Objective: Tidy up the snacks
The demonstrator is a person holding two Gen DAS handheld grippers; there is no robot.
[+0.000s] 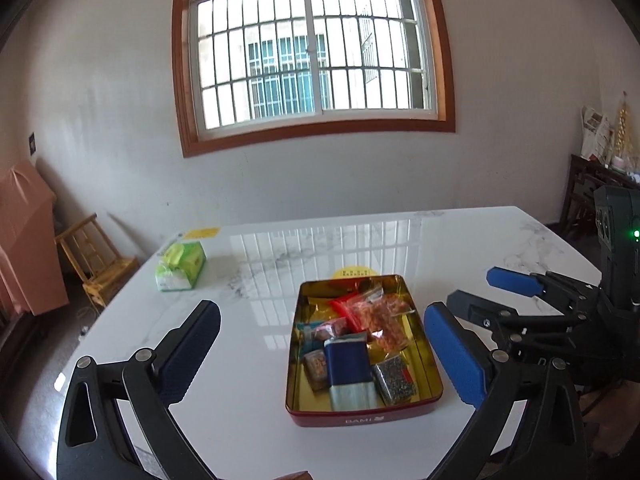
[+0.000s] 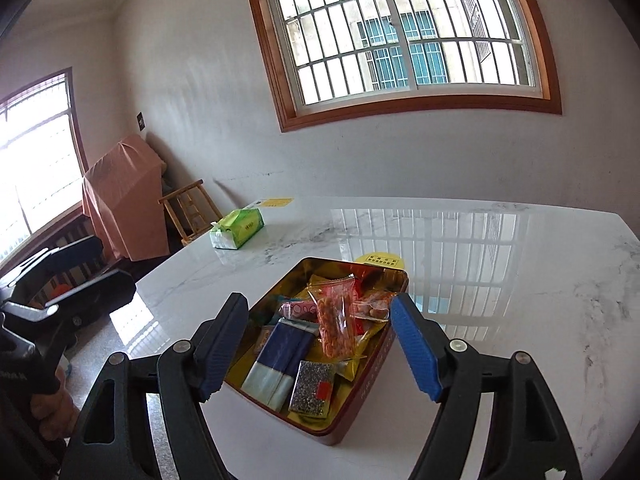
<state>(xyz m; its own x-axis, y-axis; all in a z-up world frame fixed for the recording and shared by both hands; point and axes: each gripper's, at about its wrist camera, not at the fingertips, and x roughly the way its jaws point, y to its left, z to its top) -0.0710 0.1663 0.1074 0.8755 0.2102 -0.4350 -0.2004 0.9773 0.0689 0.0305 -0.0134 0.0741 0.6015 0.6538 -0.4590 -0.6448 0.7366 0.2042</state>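
Inside, crinkly snack packets (image 1: 376, 320) (glossy, mixed) in rectangular gold-lined tin (image 1: 430, 364).

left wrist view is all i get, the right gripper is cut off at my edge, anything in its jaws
Observer: No. The right gripper has its jaws open and empty; the tin of snacks shows between them, untouched.
Operator: whats past my left edge, beyond the pink cover
Observer: A second window, bright, on that side wall.
Operator: can you see my gripper from outside
Observer: Yes. The left gripper sits at the left of the right wrist view with its jaws apart, and part of a hand shows below it.
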